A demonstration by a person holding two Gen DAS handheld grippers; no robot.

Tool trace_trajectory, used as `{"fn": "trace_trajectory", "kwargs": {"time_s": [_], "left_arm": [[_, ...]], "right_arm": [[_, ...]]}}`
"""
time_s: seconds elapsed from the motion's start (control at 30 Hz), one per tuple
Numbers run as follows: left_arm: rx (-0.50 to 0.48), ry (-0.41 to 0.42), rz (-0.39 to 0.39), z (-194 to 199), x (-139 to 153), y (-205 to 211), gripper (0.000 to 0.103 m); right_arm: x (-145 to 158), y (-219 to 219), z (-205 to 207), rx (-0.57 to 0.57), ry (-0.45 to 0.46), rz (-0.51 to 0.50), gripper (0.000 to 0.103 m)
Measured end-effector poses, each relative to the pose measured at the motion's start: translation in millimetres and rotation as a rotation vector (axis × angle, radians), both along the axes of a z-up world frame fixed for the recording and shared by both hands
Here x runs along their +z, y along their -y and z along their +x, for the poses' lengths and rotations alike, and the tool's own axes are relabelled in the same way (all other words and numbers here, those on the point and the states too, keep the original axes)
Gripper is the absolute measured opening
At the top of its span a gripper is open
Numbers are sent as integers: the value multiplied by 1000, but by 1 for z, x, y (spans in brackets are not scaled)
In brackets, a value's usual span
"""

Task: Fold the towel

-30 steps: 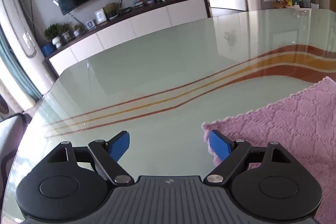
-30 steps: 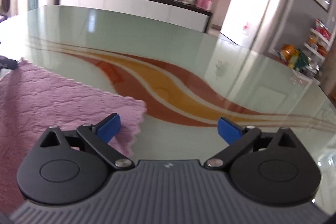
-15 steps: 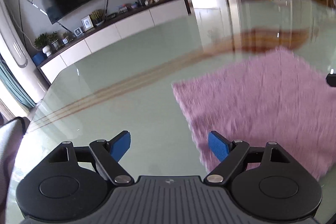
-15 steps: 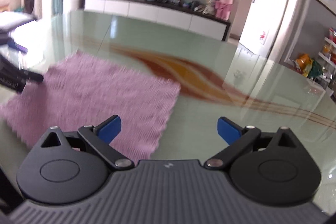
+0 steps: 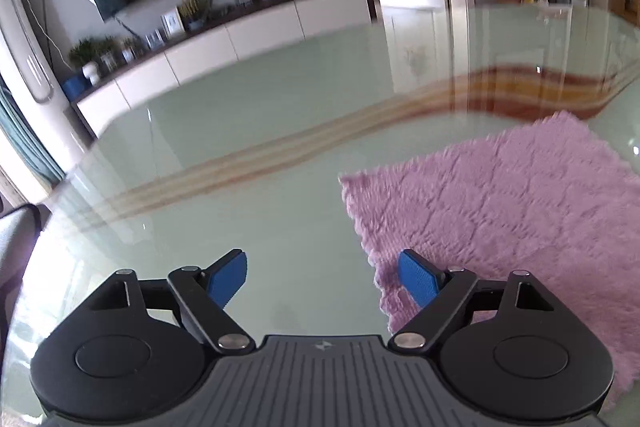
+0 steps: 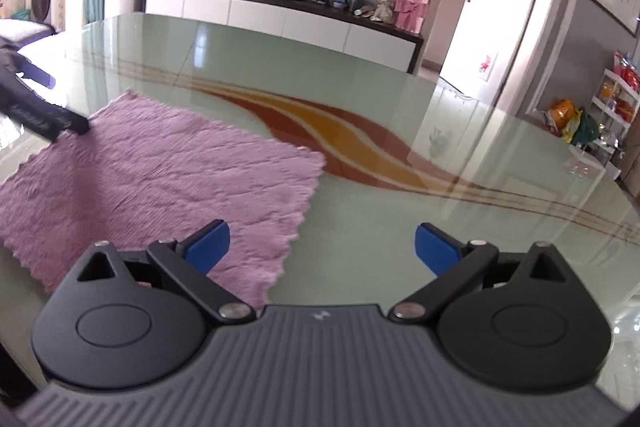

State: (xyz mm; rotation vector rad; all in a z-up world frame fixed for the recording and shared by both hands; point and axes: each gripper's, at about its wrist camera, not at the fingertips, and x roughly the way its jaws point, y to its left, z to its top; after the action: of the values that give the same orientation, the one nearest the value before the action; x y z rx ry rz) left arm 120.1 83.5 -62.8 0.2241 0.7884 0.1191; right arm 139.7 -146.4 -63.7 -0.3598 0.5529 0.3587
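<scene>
One pink towel (image 6: 160,179) was laid flat on the glass table (image 6: 360,75), unfolded. Its near edge was straddled from either side: the left claw (image 5: 323,281) at its left corner, the right claw (image 6: 322,247) at its right, both spread wide and empty.

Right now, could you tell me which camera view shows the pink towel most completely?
The right wrist view: the pink towel lies flat on the glass table with both far corners and its right edge visible. The left wrist view cuts it off at the frame's right and behind the left gripper.
</scene>
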Motion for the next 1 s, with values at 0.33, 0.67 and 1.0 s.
{"fn": "trace_trajectory", "kwargs": {"time_s": [0.33,0.67,1.0], "left_arm": [[109,10,-11,0,5,-28,84],[-2,3,4,25,-3,8,86],[-12,14,-13,46,-8,4,89]], "right_arm": [[-4,18,0,-31,-25,32,102],[2,-13,38,-65,31,-7,102],[-7,4,95,-165,-71,51,103]]}}
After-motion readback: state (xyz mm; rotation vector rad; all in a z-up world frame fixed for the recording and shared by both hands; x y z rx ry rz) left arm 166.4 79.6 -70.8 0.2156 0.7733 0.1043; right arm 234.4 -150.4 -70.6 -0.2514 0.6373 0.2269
